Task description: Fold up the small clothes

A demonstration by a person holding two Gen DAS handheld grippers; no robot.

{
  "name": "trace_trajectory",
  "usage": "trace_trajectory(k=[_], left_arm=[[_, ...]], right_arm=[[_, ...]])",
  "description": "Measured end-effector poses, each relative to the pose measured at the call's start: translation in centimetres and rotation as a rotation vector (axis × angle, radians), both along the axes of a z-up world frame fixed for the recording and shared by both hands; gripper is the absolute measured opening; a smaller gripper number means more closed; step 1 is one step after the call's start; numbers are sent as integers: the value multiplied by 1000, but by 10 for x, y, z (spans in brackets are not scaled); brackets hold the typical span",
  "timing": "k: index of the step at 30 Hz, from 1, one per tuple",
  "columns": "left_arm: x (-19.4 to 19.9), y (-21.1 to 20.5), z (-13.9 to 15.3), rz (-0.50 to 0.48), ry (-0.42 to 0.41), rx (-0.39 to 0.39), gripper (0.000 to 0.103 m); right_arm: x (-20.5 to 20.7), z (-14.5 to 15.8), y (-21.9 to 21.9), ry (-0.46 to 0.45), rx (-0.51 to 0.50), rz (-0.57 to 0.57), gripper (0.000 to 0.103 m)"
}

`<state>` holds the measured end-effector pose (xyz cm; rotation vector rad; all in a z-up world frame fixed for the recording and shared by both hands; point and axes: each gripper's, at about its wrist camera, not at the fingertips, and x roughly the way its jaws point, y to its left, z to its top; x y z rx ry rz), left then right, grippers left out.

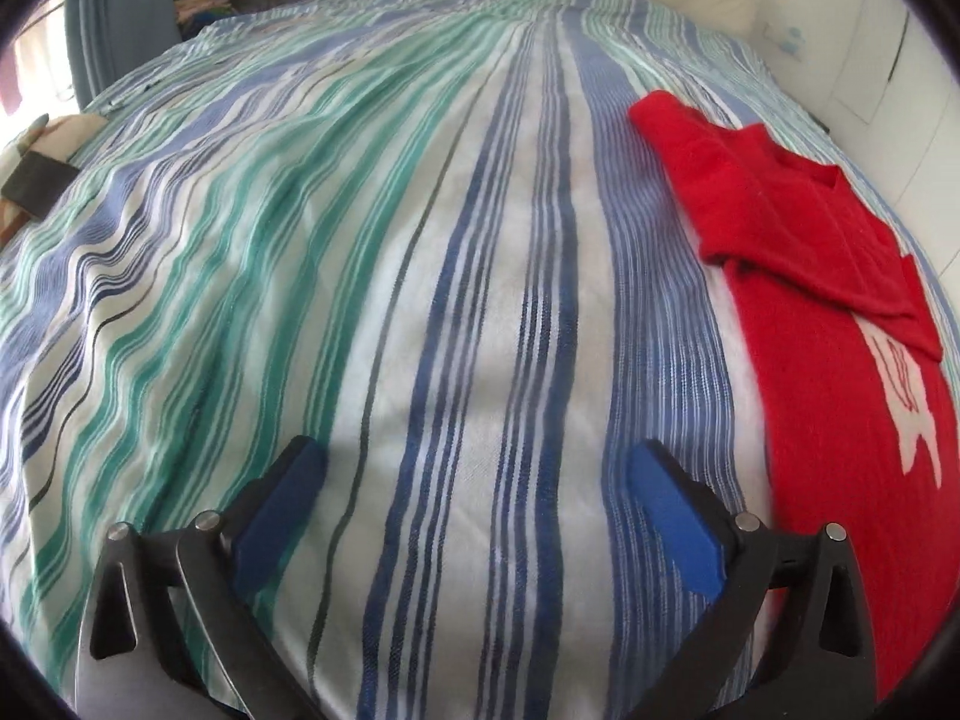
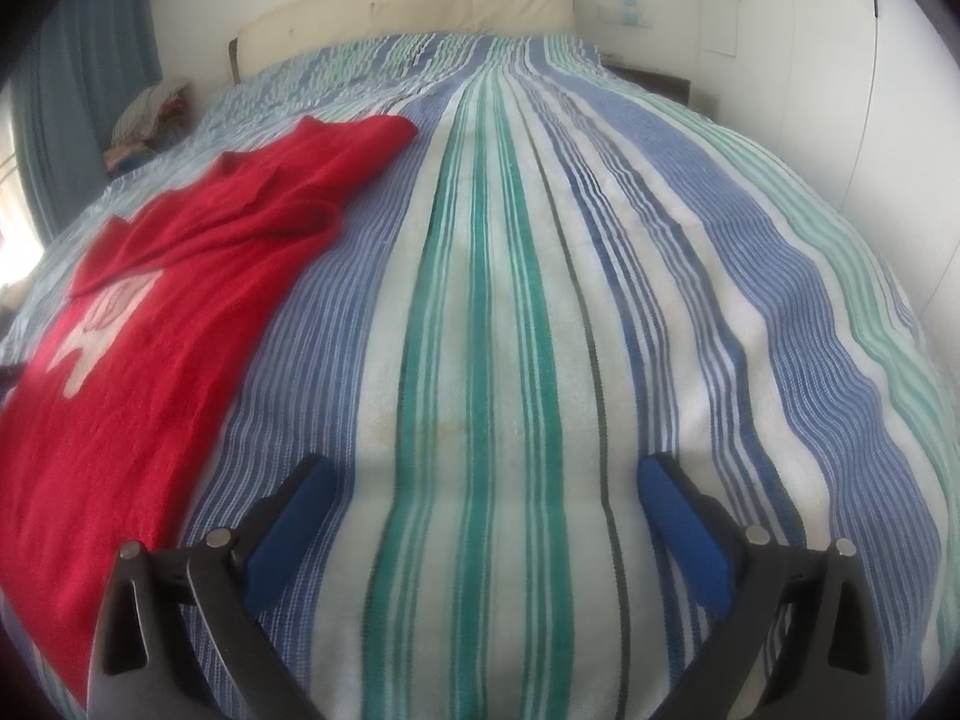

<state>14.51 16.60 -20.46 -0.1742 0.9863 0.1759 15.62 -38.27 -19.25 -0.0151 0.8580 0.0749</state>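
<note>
A small red knit sweater with a white motif lies spread on the striped bed cover, at the right of the left wrist view. One sleeve is folded across its chest. It also shows at the left of the right wrist view. My left gripper is open and empty over the cover, left of the sweater's hem. My right gripper is open and empty over the cover, right of the sweater. Neither gripper touches the sweater.
A beige headboard and white walls bound the bed's far end. A pile of clothes sits at the far left by a blue curtain. A dark object lies at the bed's left edge.
</note>
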Motion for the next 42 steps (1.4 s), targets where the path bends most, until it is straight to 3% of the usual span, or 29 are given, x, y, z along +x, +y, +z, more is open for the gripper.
trace_trajectory(k=[5, 42], left_arm=[[-1, 5, 1, 3, -11, -41, 102], [-5, 5, -1, 6, -15, -21, 103]], right_arm=[[2, 0, 0, 2, -2, -1, 101], [1, -1, 0, 1, -1, 0, 101]])
